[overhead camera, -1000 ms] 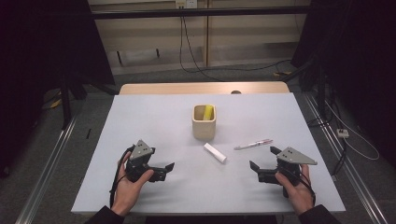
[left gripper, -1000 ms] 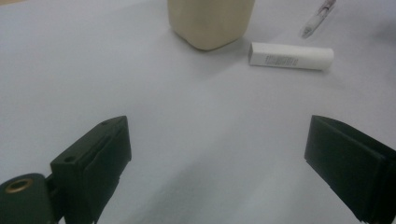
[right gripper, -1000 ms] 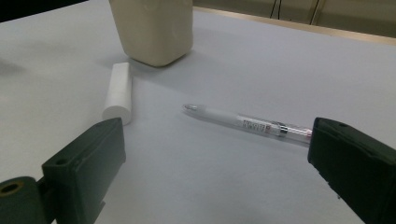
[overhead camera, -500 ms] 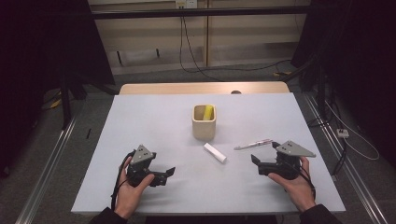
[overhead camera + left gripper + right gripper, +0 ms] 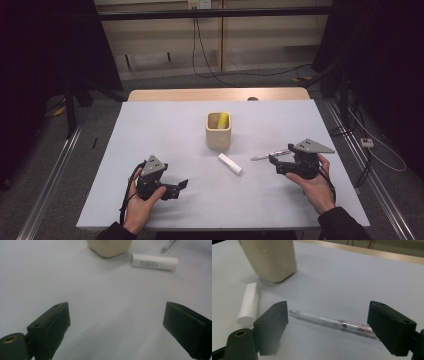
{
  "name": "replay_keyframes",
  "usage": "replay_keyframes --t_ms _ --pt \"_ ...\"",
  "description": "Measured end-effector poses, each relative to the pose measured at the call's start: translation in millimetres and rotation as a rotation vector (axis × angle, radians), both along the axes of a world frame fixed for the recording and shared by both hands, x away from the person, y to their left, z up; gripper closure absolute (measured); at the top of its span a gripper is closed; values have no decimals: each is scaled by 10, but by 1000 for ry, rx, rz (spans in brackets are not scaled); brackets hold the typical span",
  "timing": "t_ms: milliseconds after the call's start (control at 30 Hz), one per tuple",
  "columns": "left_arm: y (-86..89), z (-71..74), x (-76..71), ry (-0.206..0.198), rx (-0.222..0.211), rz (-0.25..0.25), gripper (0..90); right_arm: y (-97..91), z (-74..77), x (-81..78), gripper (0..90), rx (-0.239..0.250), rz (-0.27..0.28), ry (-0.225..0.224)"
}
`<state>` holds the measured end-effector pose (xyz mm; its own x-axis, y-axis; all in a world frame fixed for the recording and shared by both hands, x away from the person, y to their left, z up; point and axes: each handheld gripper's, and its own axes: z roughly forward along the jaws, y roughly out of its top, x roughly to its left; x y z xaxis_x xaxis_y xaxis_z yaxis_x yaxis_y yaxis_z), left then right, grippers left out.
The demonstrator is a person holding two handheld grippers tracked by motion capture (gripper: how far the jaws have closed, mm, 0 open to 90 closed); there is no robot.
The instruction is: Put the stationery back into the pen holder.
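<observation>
A cream cup (image 5: 218,131) stands mid-table with a yellow item (image 5: 223,120) inside. A white tube (image 5: 230,163) lies in front of it, and a clear pen (image 5: 270,155) lies to the right. My right gripper (image 5: 276,165) is open just behind the pen; in the right gripper view the pen (image 5: 332,322) lies on the table between the jaws, with the tube (image 5: 249,303) and cup (image 5: 270,257) beyond. My left gripper (image 5: 181,187) is open and empty near the front left; its view shows the cup (image 5: 110,247) and tube (image 5: 154,261) far ahead.
The white table (image 5: 165,135) ends in a wooden strip (image 5: 215,94) at the far edge. Cables run over the floor behind it, and metal rails flank both sides.
My right gripper has moved forward and left, up to the pen. The left gripper has hardly shifted.
</observation>
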<state>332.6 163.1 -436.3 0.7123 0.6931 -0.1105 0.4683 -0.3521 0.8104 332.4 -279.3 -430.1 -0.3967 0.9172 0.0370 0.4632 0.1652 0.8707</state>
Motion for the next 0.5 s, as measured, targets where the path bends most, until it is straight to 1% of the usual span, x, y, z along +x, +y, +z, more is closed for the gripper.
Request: replay_keyframes --t_ms 67,100,133,233,333,433,500 --pt "1 2 -1 -4 6 2 74 -15 -21 56 202 -13 -26 33" --pt "3 2 0 -6 5 3 74 -21 -32 75 220 -24 -32 51" --pt "5 1 2 -6 2 4 74 -25 -41 88 235 -30 -32 57" --pt "6 -3 11 -4 -1 7 74 -40 -32 123 295 -20 -23 61" --pt "-2 -3 11 -3 3 -1 74 -61 17 179 380 -39 -29 59" --pt "-2 -3 9 -4 8 0 74 -99 62 256 461 -38 -36 62" --pt "5 -6 15 -3 2 6 74 -120 62 316 503 -41 -36 88"
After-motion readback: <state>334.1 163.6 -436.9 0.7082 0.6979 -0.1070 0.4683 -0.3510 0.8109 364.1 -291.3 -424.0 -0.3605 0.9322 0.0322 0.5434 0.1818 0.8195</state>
